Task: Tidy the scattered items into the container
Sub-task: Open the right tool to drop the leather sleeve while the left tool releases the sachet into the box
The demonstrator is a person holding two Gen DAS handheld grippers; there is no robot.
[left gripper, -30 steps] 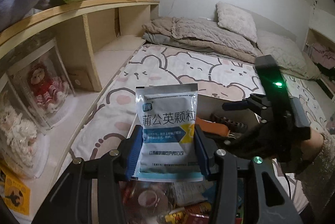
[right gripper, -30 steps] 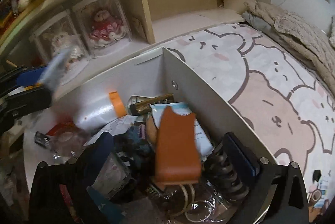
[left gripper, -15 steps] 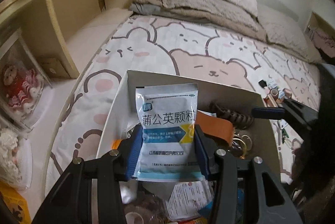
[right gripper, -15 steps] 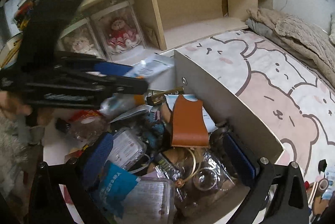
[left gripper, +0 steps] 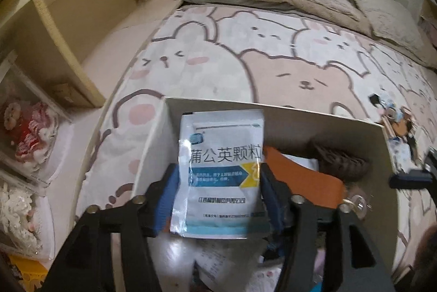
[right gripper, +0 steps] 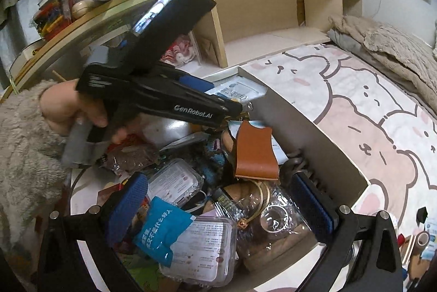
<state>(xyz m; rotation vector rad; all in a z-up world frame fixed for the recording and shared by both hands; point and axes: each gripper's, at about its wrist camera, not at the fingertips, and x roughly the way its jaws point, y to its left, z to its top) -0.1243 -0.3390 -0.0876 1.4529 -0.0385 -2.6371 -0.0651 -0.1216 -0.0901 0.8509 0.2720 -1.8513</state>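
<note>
Left wrist view: my left tongs (left gripper: 220,187) clamp the medicine sachet (left gripper: 221,177) upright between both pads, over the box (left gripper: 273,114). My right tongs (right gripper: 218,207) hang spread and unloaded above its clutter.

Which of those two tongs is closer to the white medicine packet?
Left. The left tongs are clamped on the medicine packet, holding it over the box. The right tongs hang open, empty, over the box's near end.
</note>
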